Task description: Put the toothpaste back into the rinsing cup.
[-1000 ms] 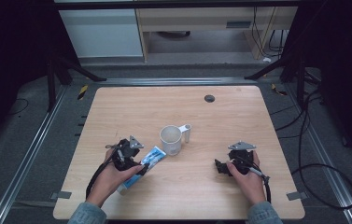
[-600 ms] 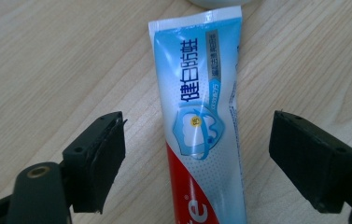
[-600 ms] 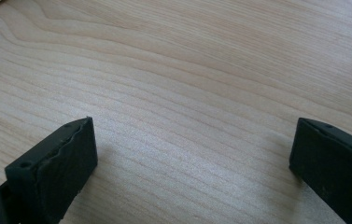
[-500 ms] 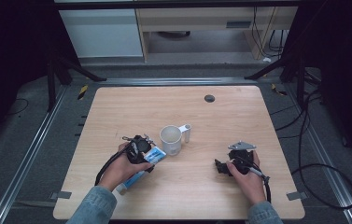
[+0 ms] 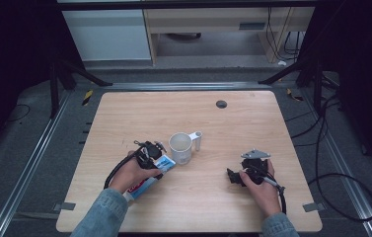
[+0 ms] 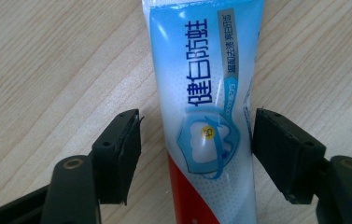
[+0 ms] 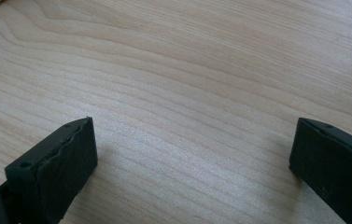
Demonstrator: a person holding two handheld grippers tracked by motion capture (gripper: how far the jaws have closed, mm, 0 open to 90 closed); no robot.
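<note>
**Left tool closing around toothpaste tube**

Left tool (image 6: 197, 154) low over the table (image 5: 252, 123), jaws just been closing, now half-wide, straddling the toothpaste tube (image 6: 206, 107). Right pad almost at the tube's edge, left pad a little apart from it; no press visible yet. Tube flat on the wood, blue and white with a red band toward the tool, printed with blue characters and a tooth emblem. From the high view, left tool (image 5: 150, 154) at the tube's (image 5: 149, 181) upper end, just left of the white mug (image 5: 180, 148); tube slanting down-left along the forearm in a denim sleeve (image 5: 102, 217). Mug upright near the table's middle, handle pointing right. Small dark disc (image 5: 221, 103) well apart, toward the far edge.

Right tool (image 5: 235, 176) resting on the table at the near right, well apart from the mug. Jaws wide in the right gripper view (image 7: 192, 172), bare wood between them.
</note>
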